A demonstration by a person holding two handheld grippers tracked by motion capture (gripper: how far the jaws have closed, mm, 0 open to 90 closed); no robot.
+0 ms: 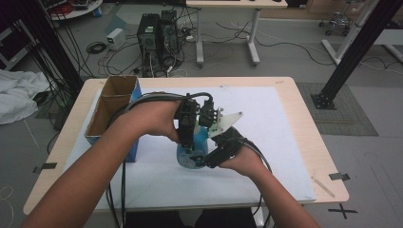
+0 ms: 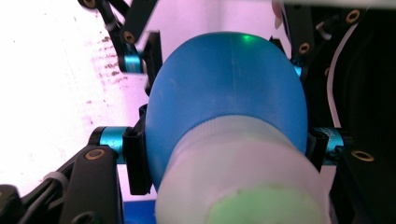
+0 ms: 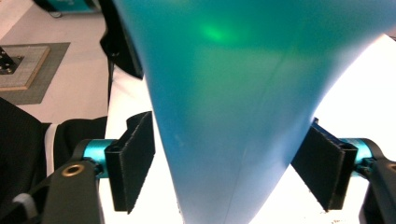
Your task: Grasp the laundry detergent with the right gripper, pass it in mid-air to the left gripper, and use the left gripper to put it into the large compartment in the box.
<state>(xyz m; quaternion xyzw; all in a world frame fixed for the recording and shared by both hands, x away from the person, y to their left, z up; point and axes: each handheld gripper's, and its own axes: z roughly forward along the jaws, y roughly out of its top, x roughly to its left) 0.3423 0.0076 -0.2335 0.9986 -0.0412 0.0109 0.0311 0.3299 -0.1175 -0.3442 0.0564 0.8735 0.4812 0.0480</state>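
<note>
Nearest you, your two forearms come up from the bottom of the high view and meet over the middle of the white mat (image 1: 266, 142) that covers the pale wooden table (image 1: 304, 118).

Your right gripper (image 1: 209, 159) comes in low from the right. In the right gripper view its two black padded jaws stand to either side of the blue translucent plastic bottle (image 3: 233, 116). They look close to its sides, but you cannot tell from that view whether they press on it or only bracket it.

Your left gripper (image 1: 190, 142) reaches down from above. In the left gripper view its jaws are closed against both sides of the bottle's rounded blue body (image 2: 224, 93), pinching it just behind the frosted white screw cap (image 2: 243, 182), which points toward that camera.

The bottle (image 1: 192, 152) itself sits near the centre of the mat, between the two grippers, mostly hidden by them in the high view.

Further out, at the left edge of the table, an open brown cardboard box with blue outer sides (image 1: 114, 107) stands well apart from the bottle.

Beyond the table lie a grey floor, tangled cables and black computer towers (image 1: 157, 31).

As a judgement: the bottle is secured by at least one gripper, so grasping looks done. The cap appears to be on, and any opening or moving of the bottle toward the box looks yet to come.
</note>
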